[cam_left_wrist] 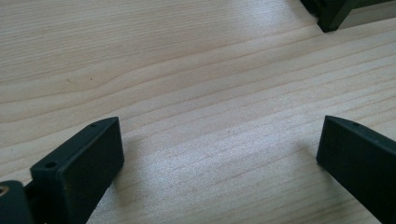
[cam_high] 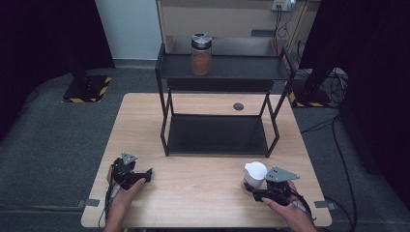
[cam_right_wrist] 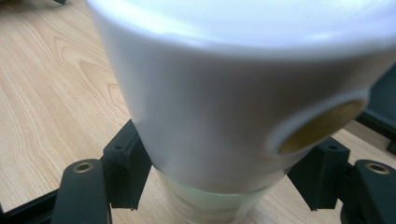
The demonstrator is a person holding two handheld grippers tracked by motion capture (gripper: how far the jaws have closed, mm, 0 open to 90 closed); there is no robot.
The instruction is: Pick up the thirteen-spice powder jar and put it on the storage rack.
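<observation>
Right gripper view: right hand-held gripper [cam_right_wrist: 224,186] clamps white-lidded jar [cam_right_wrist: 233,102] on table [cam_right_wrist: 42,102].

Glossy white plastic lid [cam_right_wrist: 224,93]; pale matt wood-grain table [cam_left_wrist: 187,70]; matt black metal rack [cam_high: 217,72]

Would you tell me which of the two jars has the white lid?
The jar on the table, gripped by the right gripper; the shelf jar has a dark lid.

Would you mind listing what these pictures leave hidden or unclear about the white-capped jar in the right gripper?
- White-capped jar: its contents, right gripper view; the wide white cap covers them, and the bottom edge cuts off the glass.
- Same jar, high view: its glass body, behind the right gripper.
- Jar base: contact with the table is hidden.
</observation>
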